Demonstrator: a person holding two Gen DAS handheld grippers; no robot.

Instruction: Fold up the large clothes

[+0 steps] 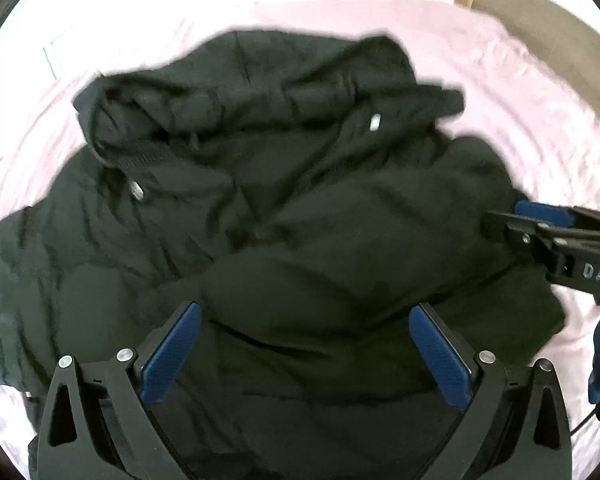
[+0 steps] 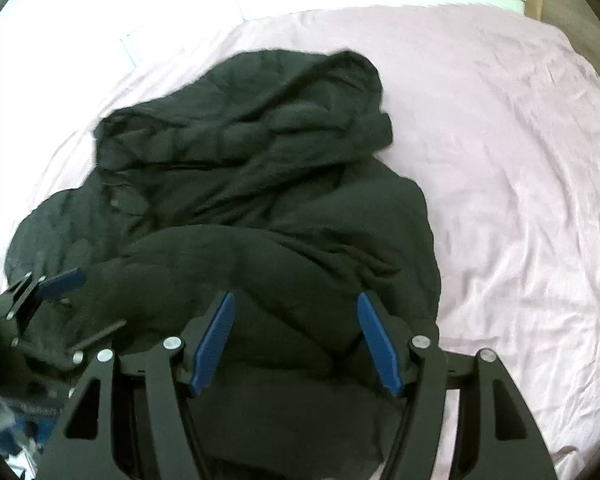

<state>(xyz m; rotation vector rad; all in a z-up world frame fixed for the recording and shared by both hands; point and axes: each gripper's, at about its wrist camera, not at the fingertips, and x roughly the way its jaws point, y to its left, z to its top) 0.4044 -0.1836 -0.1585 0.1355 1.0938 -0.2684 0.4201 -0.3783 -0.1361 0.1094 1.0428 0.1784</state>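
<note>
A black puffer jacket (image 1: 300,184) lies crumpled on a pink bed sheet (image 1: 512,92), its hood bunched at the far end. Two silver snaps (image 1: 374,122) show near the collar. My left gripper (image 1: 305,308) hovers over the jacket's near part, jaws wide apart, a puffy fold beneath them. It also appears at lower left in the right wrist view (image 2: 102,299). My right gripper (image 2: 296,297) stands open over the jacket (image 2: 260,184), near its right edge, with a bulge of fabric between the blue pads (image 2: 216,340). From the left wrist view it enters at the right (image 1: 512,220).
The pink sheet (image 2: 508,184) spreads wrinkled and bare to the right of the jacket. A brown wooden panel (image 1: 540,16) stands beyond the bed's far right corner. Bright white wall runs along the far side.
</note>
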